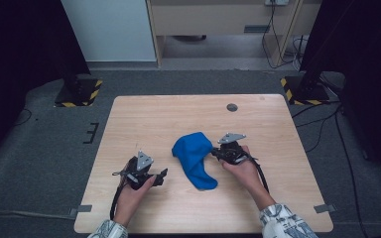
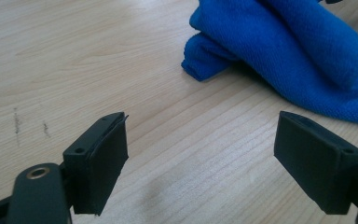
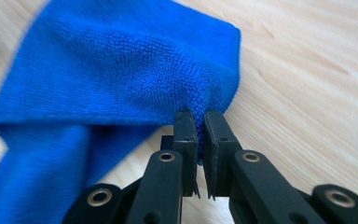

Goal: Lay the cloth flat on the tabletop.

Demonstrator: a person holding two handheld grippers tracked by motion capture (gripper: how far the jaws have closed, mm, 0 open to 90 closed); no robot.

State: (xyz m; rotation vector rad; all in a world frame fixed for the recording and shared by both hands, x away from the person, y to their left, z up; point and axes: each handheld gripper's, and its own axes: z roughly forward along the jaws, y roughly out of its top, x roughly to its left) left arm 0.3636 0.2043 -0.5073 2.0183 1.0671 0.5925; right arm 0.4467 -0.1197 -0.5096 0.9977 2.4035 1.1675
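Cloth (image 1: 194, 158) sits mid-table (image 1: 144, 114), crumpled, one tail trailing toward the person; right gripper (image 1: 217, 153) at its right edge, left gripper (image 1: 161, 174) just left of it, not touching. High view gives layout but jaw detail too small to read. Right gripper view settles the grip: jaws nearly closed, a fold of the cloth's (image 3: 121, 74) edge pinched between the pads (image 3: 186, 135); fabric pulled up to a small peak at the pinch. Left gripper view: jaws wide apart, nothing between them, bare wood under the gap; cloth (image 2: 289, 56) lies ahead and off to one side, folded corner resting on the table (image 2: 74, 60); faint scuff marks (image 2: 16, 121) on the wood near one jaw.
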